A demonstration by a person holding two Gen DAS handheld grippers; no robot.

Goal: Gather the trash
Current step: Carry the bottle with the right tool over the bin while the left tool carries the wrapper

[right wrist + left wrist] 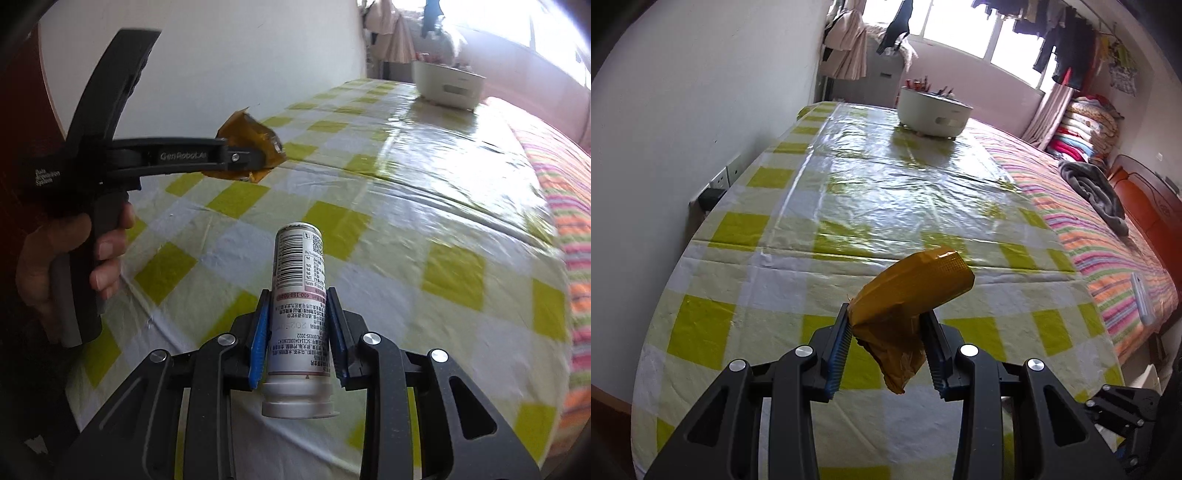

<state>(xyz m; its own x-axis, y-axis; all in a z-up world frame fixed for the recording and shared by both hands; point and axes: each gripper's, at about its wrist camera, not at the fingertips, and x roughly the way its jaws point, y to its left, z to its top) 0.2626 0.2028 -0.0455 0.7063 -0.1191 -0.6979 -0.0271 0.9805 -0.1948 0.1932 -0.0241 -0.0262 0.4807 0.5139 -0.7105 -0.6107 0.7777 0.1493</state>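
Gripping a crumpled brown wrapper (905,295), the left tongs (886,321) hold it low in the frame above the checked desk (757,229). The right tongs (295,306) clamp a white bottle (297,295) at lower centre; a white bin (932,112) stands far back.

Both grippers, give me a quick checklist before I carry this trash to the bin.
1. Left gripper gripped on the brown wrapper: ok, pinched between both pads.
2. Right gripper gripped on the white bottle: ok, pads on both sides of the label.
3. Bottle closed: ok, white cap on, pointing toward the camera.
4. Both items lifted off the checked tablecloth: ok.
5. Other trash left on the table: cannot tell, only part of it shows.
6. White basin at the far end as the drop spot: cannot tell.
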